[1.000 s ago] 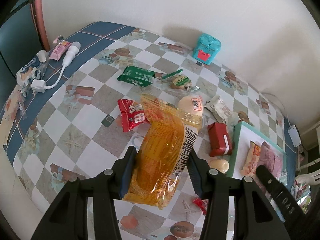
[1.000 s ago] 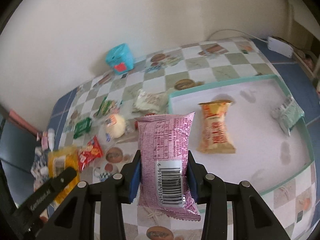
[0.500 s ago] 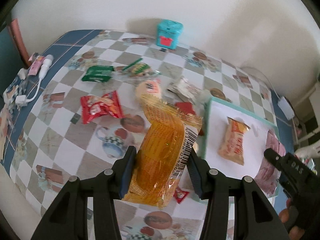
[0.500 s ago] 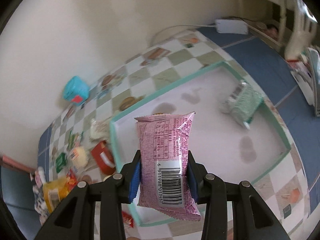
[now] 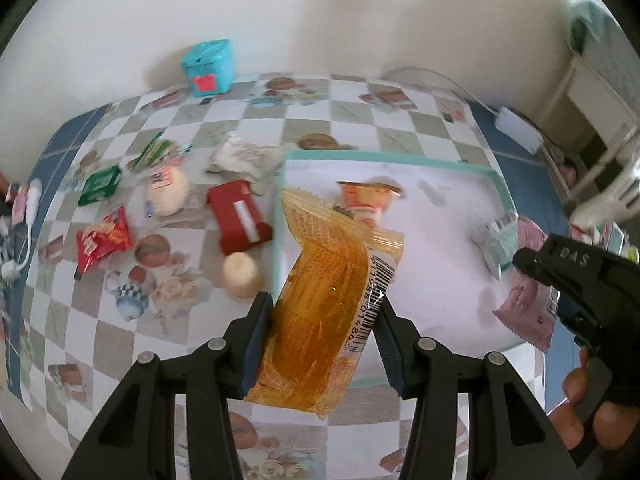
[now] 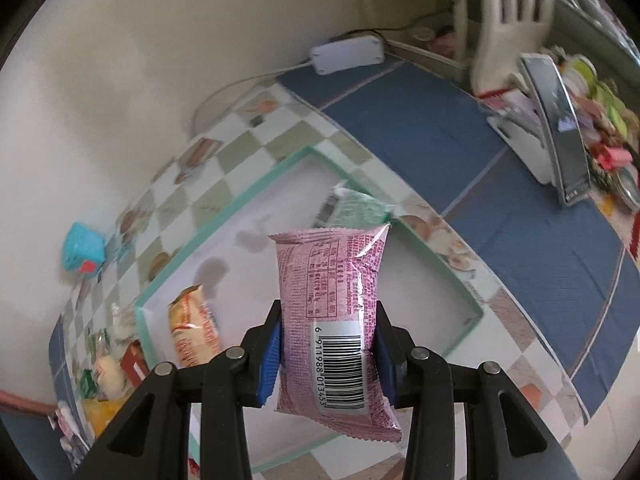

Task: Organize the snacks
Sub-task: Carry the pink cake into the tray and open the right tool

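Orange film crinkles between the jaws of the left gripper (image 5: pixel 323 338), which clamps an orange snack packet (image 5: pixel 326 320) above the near edge of a teal-rimmed tray (image 5: pixel 505 192) on the checked desk (image 5: pixel 360 128); its barcode shows, but the digits are partly hidden. In the tray lie an orange-and-yellow wrapped snack (image 5: pixel 366 200) and a pale green packet (image 5: pixel 496 240). To the tray's left, loose on the desk, sit a red box (image 5: pixel 240 216), a red bag (image 5: pixel 102 240), a green packet (image 5: pixel 100 185) and a teal tin (image 5: pixel 208 66). At far right a gripper stamped "DAS" carries a pink packet (image 5: pixel 528 304).

From the right wrist, the right gripper (image 6: pixel 326 354) pinches the pink packet (image 6: pixel 332 316) upright over the tray (image 6: pixel 224 216), barcode reading 6 911988 013453. A white power strip (image 6: pixel 346 54) lies by the wall.
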A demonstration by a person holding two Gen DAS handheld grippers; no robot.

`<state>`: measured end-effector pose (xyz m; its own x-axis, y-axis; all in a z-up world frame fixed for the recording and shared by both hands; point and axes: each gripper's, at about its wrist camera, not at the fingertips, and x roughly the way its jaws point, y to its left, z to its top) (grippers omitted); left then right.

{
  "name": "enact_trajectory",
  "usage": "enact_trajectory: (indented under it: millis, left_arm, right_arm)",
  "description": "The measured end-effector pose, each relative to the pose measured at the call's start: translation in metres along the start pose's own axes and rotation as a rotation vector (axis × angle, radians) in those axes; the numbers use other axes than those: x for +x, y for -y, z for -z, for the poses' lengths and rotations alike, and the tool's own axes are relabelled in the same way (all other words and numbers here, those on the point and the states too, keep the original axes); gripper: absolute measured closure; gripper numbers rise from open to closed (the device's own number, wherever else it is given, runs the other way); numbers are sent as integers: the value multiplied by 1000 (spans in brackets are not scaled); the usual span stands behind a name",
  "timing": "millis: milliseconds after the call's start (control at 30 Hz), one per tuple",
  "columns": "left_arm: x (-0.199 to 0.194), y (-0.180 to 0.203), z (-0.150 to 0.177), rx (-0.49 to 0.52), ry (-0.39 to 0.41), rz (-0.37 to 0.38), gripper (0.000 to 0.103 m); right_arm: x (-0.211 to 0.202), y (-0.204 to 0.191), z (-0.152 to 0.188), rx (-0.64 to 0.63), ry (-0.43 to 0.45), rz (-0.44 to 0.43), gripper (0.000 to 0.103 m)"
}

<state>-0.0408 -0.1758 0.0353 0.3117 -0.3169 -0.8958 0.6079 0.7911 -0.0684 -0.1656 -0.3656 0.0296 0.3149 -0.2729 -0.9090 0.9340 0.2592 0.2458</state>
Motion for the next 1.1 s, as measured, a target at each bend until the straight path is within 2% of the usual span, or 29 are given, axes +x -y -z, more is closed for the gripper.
enact_trajectory:
  millis: [200,367,533,1100]
  left_arm:
    - [9,31,-2,69,-2,7,51]
    - [29,41,-4,66,-34,24,51]
    - [53,42,-2,39,-76,51,51]
    - [89,29,-1,-2,-105,58,51]
  right_arm:
    - [1,17,-7,42,4,35,60]
    - [8,22,-7,49,-20,44,59]
    - [19,20,-4,40,-55,48,59]
    - [58,10,11,-4,-155,99,59]
